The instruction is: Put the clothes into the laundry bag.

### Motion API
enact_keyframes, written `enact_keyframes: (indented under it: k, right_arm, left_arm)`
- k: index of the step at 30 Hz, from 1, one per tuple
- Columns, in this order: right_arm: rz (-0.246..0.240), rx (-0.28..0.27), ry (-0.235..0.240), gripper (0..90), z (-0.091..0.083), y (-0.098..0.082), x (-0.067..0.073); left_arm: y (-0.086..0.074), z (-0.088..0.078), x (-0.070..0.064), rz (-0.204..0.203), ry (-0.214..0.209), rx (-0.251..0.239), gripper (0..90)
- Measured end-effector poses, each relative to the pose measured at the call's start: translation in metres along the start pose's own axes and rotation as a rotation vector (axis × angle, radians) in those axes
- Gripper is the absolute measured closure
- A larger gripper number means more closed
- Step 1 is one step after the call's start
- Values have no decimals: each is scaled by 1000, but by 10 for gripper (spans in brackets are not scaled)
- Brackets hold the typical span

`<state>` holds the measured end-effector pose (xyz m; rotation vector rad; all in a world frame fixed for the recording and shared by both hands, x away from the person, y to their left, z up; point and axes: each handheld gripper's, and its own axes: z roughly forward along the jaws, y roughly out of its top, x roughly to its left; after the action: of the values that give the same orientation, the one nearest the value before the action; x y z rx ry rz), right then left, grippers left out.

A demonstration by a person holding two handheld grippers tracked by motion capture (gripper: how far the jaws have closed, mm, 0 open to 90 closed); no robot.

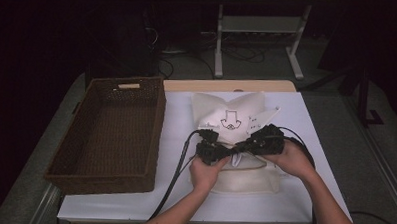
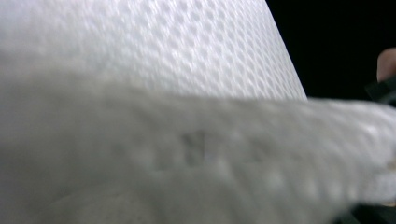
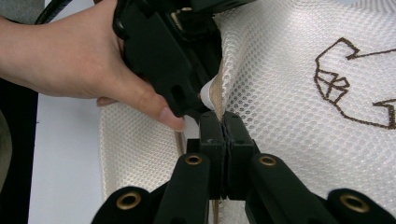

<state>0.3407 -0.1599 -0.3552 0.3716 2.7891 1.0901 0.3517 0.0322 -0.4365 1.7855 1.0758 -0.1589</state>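
Mesh bag, white with a brown outline print, lies right of centre in the high view, on the white surface. Your right tool is fully shut, pinching a seam edge of the mesh at the lower middle of its own view. Your left tool sits just beside it, touching the same edge; its view is blurred fabric, so you cannot tell whether it grips. You appear to be gathering the bag for a lift. Next calls for a firm two-sided hold, then carrying it left to the wicker basket.
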Motion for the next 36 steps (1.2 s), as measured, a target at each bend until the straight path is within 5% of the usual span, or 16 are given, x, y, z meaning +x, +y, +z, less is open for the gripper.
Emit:
enact_keyframes:
  k: [12,28,36]
  right_arm:
    - [45,-46,22,886,-1,-1,-9]
    - [72,-50,22,881,1,-5,-18]
    - [69,-43,25,882,4,-4,-17]
  left_arm:
    - [14,12,0,11,116,-36,750]
    - [-2,-6,-3,28,76,21,720]
    - [8,-1,6,-26,101,-30,777]
